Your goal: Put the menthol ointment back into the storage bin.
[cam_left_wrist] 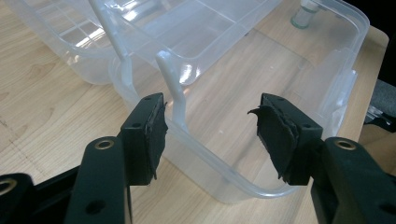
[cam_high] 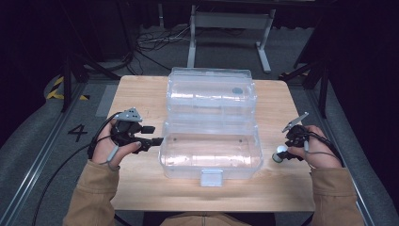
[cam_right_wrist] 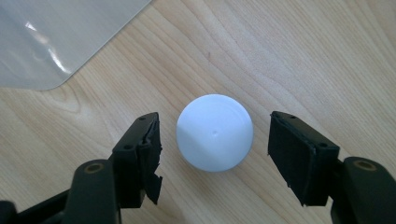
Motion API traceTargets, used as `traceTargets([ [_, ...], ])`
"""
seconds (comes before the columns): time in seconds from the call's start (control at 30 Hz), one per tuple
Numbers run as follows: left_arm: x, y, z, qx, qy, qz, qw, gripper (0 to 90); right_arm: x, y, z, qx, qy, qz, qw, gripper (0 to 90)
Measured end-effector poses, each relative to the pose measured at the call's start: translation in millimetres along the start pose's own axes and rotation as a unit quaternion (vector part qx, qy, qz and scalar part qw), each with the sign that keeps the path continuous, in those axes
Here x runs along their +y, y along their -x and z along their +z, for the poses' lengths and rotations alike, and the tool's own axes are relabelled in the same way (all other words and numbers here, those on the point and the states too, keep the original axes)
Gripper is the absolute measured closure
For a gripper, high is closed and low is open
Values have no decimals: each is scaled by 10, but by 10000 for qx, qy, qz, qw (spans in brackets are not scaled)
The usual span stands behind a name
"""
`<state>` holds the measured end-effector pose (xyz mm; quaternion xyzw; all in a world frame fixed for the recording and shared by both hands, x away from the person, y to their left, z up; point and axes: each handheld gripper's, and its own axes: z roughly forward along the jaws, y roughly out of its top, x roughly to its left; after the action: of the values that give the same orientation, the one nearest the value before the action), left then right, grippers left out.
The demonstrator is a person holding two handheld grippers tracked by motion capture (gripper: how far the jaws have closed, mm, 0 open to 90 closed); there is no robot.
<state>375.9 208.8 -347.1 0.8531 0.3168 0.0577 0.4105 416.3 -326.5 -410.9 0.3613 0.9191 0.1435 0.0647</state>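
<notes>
White round cap (cam_right_wrist: 215, 138) standing on the worktop (cam_right_wrist: 303, 56), between the spread right tongs (cam_right_wrist: 215, 154), clear of both pads, just beside the clear box (cam_high: 209, 150). Left tongs (cam_left_wrist: 208, 128) spread too, straddling the box's near end wall, not pinching.

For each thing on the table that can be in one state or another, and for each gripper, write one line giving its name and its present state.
Clear plastic box: open, hinged lid laid back flat on the table behind it.
Latch: undone, at the box's front edge.
White-capped bottle: standing upright on the table, right of the box, not gripped.
Left gripper: open, jaws astride the box's near wall.
Right gripper: open, jaws either side of the bottle's cap, gaps showing.
</notes>
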Motion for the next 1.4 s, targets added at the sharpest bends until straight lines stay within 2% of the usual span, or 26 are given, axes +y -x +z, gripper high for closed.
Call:
traceTargets([
  [0.1,0,-1,1,-5,-4,17,10000,427,-3,20,88,68,-112,15,9999,347],
  [0.43,-1,-2,5,-11,-18,20,10000,425,-14,45,172,116,-226,61,9997,361],
  [0.53,-1,-1,8,-1,-15,25,10000,420,-9,47,184,118,-254,27,9996,380],
  [0.57,-1,-2,7,-1,-20,33,10000,420,-8,45,185,108,-260,27,9996,415],
  [0.6,-1,-1,8,0,-20,35,10000,420,-10,41,182,146,-292,91,9994,454],
  [0.73,-1,1,9,1,-20,33,10000,420,-14,44,178,179,-292,181,9992,496],
  [0.87,0,-1,5,0,-18,49,10000,420,-14,41,175,161,-285,206,9993,499],
  [1.2,-1,0,7,-1,-9,50,10000,419,0,31,138,194,-283,137,9993,502],
  [1.4,-9,0,-16,8,4,29,10000,420,37,-20,28,276,-262,-2,9993,502],
])
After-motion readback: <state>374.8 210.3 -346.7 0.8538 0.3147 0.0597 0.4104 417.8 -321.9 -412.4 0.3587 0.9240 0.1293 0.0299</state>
